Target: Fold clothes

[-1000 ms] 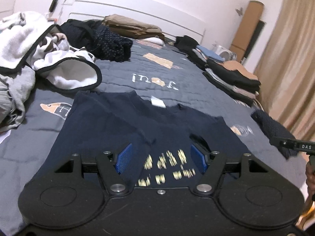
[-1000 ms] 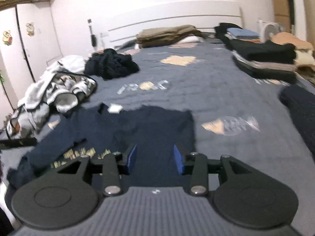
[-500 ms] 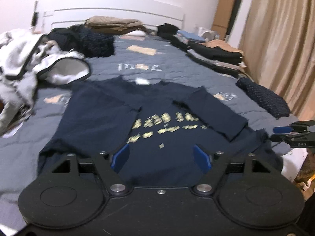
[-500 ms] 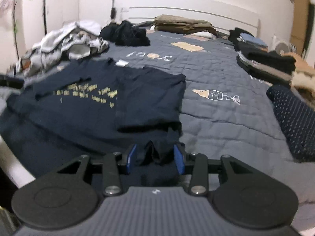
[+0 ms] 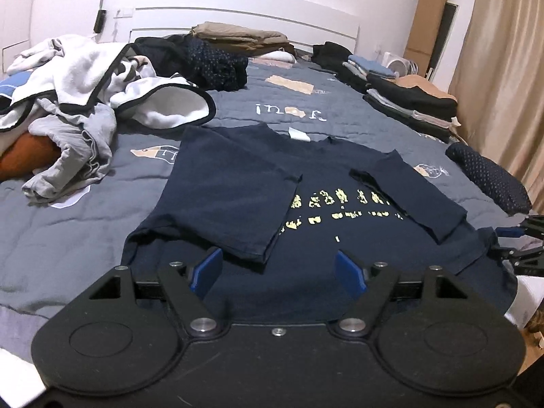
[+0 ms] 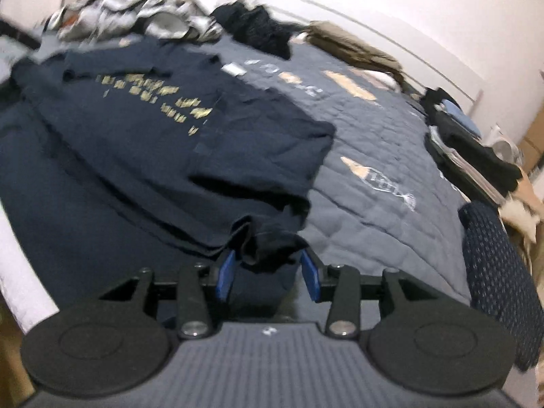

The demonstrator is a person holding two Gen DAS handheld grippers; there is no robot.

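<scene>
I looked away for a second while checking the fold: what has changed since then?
Both tools drew back toward the near hem of the navy T-shirt. The left tool has just been opening, nothing between its pads. The right tool now has bunched hem between its pads. Both side folds stayed put.

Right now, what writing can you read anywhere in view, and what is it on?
"inor": white letters on the quilt, seen upside down, so the reading is unsure.
Gold print in two rows on the navy shirt: too broken to read.
White neck tag on the shirt: nothing legible.
Right view: all blurred.
</scene>
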